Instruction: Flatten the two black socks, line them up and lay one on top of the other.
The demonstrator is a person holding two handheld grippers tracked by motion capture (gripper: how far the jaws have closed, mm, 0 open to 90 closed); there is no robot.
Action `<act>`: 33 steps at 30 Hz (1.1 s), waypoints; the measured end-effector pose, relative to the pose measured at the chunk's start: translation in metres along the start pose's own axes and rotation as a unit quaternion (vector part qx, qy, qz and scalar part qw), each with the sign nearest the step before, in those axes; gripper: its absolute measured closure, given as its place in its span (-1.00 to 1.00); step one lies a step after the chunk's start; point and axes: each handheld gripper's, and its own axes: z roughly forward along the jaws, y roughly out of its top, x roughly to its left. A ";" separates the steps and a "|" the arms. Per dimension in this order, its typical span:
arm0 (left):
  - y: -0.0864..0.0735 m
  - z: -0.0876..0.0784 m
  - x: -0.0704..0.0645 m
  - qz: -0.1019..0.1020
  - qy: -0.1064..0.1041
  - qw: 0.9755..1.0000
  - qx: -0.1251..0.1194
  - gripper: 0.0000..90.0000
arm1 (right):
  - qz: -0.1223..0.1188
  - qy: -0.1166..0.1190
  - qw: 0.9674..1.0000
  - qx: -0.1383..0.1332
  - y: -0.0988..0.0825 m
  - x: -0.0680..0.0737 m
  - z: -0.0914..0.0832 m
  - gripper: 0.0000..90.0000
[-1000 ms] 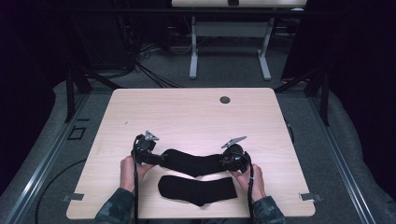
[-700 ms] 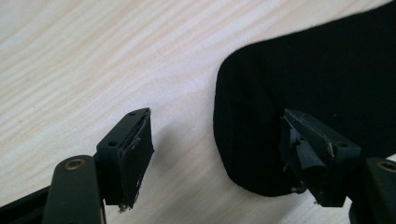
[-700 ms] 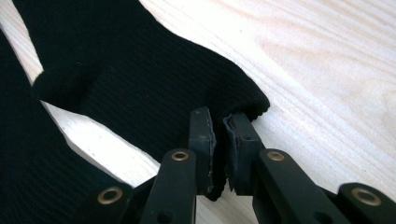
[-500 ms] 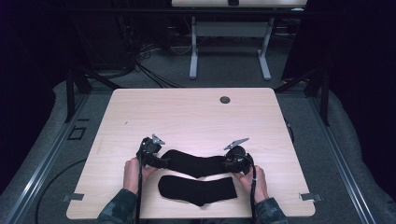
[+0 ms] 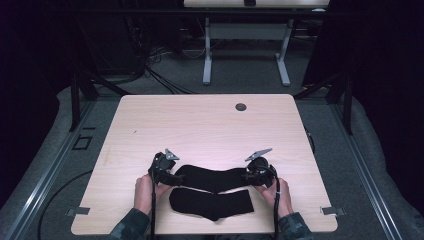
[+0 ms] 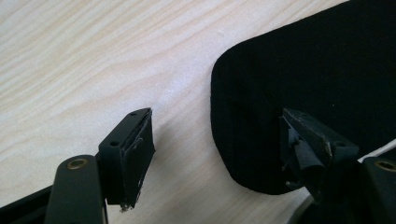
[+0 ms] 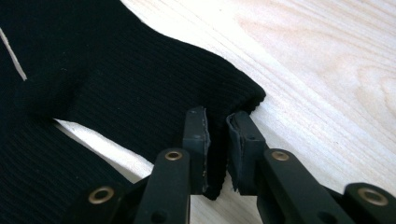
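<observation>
Two black socks lie on the light wood table [image 5: 200, 125]. The upper sock [image 5: 212, 177] stretches between my grippers, and the lower sock [image 5: 210, 202] rests nearer the front edge. My left gripper [image 5: 175, 177] [image 6: 215, 135] stands open, one jaw on bare wood and the other over the sock's rounded end [image 6: 303, 70]. My right gripper [image 5: 246, 175] [image 7: 217, 126] is at the cuff [image 7: 233, 93]. Its jaws have just been opening, and they stand narrowly apart with the cuff's edge loose between the pads. The lower sock [image 7: 37, 177] is close by.
A small round grommet [image 5: 241, 106] sits near the table's far edge. Bare wood spreads across the far half. Beyond the table stand a white desk frame [image 5: 245, 50] and cables on a grey floor. A person's hands [image 5: 145, 192] come in from the bottom.
Both hands have edged slightly toward the near side of the table. The upper sock still spans between the grippers.
</observation>
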 end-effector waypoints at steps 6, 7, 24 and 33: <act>-0.003 -0.003 -0.005 0.003 0.001 1.000 0.001 -0.38 | -0.006 -0.005 1.000 0.001 -0.002 -0.002 -0.001 0.66; -0.004 -0.003 -0.006 0.003 0.001 1.000 0.000 -0.38 | -0.005 -0.006 1.000 0.002 -0.002 -0.002 -0.001 0.65; 0.000 -0.032 0.002 -0.004 0.017 0.999 -0.049 -0.74 | 0.007 -0.011 0.999 -0.048 0.000 -0.003 -0.019 -0.43; -0.023 -0.066 0.023 -0.026 0.049 0.996 -0.063 -0.87 | 0.002 -0.040 0.995 -0.089 -0.010 -0.008 -0.060 -0.86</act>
